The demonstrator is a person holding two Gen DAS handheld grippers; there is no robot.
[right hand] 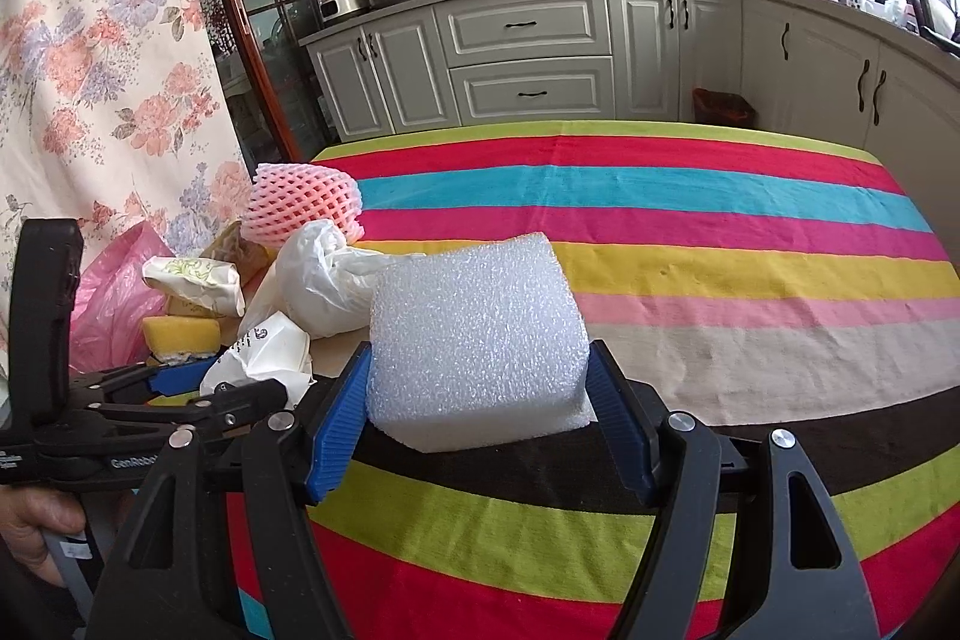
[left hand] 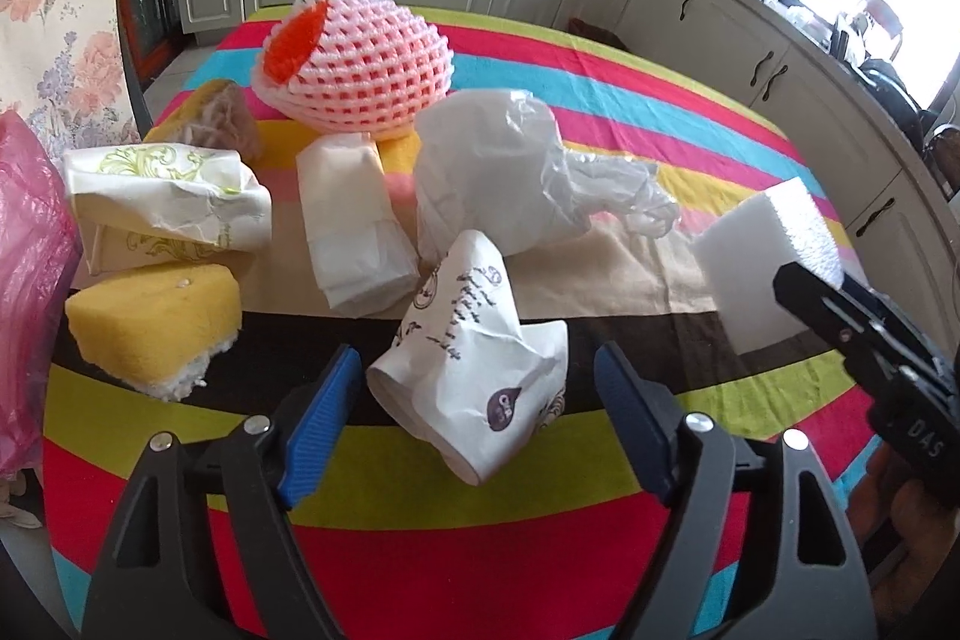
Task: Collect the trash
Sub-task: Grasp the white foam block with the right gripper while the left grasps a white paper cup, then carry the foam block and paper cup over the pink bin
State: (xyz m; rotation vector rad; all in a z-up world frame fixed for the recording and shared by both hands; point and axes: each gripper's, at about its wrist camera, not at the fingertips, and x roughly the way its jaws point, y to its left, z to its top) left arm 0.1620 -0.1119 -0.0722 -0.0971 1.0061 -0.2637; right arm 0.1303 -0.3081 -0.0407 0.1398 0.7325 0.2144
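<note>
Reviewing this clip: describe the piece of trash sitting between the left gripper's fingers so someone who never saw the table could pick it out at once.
On the striped tablecloth, find the pile of trash near its left edge. The piece nearest the camera, lying between the left gripper and its open blue fingers, is a crushed paper cup. Unlike the green-patterned cup behind it, it is white with dark purple printing and a logo.

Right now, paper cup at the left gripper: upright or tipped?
Tipped. The crumpled paper cup lies on its side on the striped cloth, between the open left gripper's fingers.
</note>
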